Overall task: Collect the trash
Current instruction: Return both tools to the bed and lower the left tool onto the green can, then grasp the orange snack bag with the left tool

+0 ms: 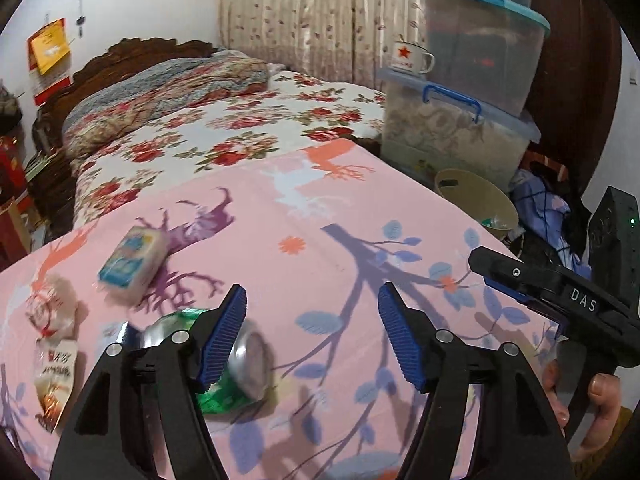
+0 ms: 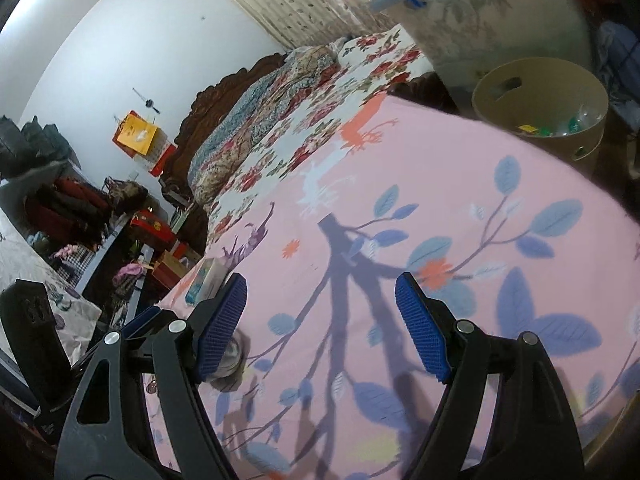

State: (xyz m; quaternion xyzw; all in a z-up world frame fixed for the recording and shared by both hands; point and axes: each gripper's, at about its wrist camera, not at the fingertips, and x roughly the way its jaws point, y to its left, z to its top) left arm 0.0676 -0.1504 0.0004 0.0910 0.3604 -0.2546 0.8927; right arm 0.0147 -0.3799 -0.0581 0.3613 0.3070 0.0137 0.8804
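A crushed green can (image 1: 236,364) lies on the pink patterned cloth (image 1: 320,248), partly behind my left gripper's left finger. My left gripper (image 1: 312,332) is open and empty, just right of the can. A blue and white tissue pack (image 1: 134,264) lies further left, and snack wrappers (image 1: 54,360) lie at the left edge. My right gripper (image 2: 320,324) is open and empty over the cloth (image 2: 440,208); the can's end (image 2: 234,354) shows by its left finger and the tissue pack (image 2: 206,280) beyond. A tan bin (image 2: 540,108) with trash inside stands past the cloth's far right edge.
Stacked clear storage boxes (image 1: 460,92) with an enamel mug (image 1: 412,56) stand behind the bin (image 1: 476,200). A floral-covered bed (image 1: 240,128) lies beyond the cloth. Clothes and cables (image 1: 544,204) pile at the right. The right gripper's body (image 1: 560,300) shows in the left wrist view.
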